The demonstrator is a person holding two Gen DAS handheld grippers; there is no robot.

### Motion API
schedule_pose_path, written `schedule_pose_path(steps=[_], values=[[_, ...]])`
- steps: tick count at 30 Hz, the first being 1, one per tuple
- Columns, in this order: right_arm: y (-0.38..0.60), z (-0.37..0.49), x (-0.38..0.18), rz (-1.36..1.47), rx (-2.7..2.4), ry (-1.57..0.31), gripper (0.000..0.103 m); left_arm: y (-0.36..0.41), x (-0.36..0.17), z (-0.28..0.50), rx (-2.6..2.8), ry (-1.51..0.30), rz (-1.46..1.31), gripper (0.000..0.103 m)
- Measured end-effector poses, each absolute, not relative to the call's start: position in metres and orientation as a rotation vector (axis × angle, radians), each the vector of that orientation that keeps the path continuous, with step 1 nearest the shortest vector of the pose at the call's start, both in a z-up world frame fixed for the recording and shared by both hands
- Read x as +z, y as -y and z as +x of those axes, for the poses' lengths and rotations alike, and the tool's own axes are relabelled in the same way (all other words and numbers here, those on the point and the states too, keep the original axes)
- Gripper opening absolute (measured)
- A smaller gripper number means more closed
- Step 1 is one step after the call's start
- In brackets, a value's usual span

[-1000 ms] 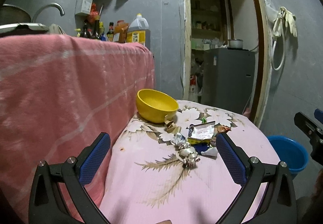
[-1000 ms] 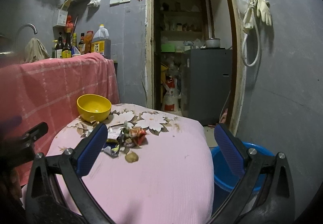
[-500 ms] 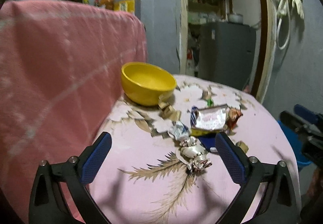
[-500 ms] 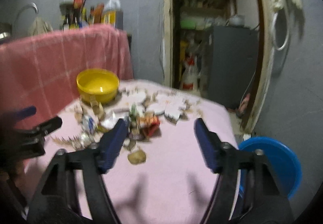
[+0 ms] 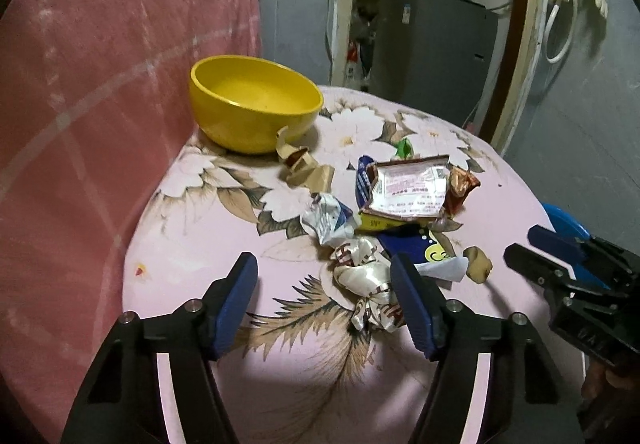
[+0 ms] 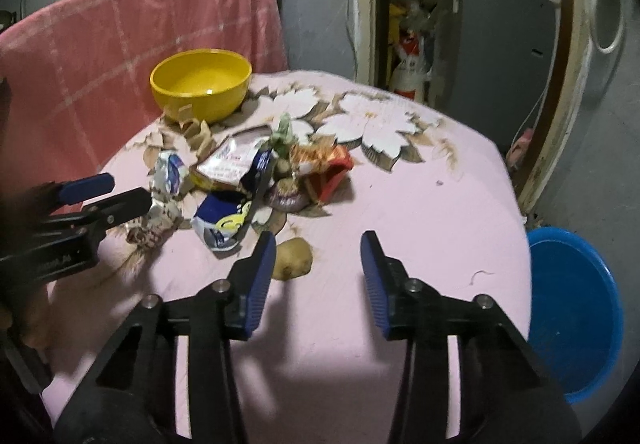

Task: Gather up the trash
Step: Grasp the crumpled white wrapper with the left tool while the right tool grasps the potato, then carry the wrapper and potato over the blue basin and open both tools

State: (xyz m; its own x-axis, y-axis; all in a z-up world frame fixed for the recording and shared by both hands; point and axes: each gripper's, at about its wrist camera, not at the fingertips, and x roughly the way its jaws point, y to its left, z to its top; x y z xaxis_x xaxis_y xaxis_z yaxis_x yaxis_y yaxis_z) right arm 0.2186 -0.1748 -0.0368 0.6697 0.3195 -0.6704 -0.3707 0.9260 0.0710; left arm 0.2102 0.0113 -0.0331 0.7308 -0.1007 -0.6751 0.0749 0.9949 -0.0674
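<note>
Left gripper [image 5: 324,304] hangs over a pink floral table [image 5: 224,256], jaws partly apart and just closing in, gripping nothing; a crumpled white wrapper [image 5: 364,276] lies at its 1 o'clock, just beside the right-hand finger. Right gripper [image 6: 318,276] is likewise half open and narrowing, empty, with a brown lump [image 6: 294,258] at 10 o'clock beside one finger. Beyond both, at 12 o'clock, the trash pile [image 5: 404,195] of torn packets sits mid-table. A yellow bowl [image 5: 256,103] stands at 11 o'clock against a pink cloth [image 5: 100,83]. A blue basin [image 6: 572,308] sits below the table edge at 3 o'clock.
</note>
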Motion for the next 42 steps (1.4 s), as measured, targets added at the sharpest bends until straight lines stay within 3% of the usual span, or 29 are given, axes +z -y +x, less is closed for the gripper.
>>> schedule_pose_path(steps=[8,23,32,42], values=[[0.158,0.232,-0.052,-0.089,0.449,-0.841,0.083,-0.013,-0.039,0.219,-0.126,-0.79,-0.065,0.061],[0.154,0.241,-0.062,-0.071,0.47,-0.899,0.078,-0.009,-0.045,0.225,-0.236,-0.856,-0.12,0.027],[0.157,0.236,-0.057,-0.052,0.47,-0.872,0.077,-0.01,-0.039,0.216,-0.239,-0.817,-0.133,0.022],[0.183,0.212,-0.011,0.043,0.416,-0.716,0.077,0.001,-0.005,0.181,-0.261,-0.667,-0.154,0.021]])
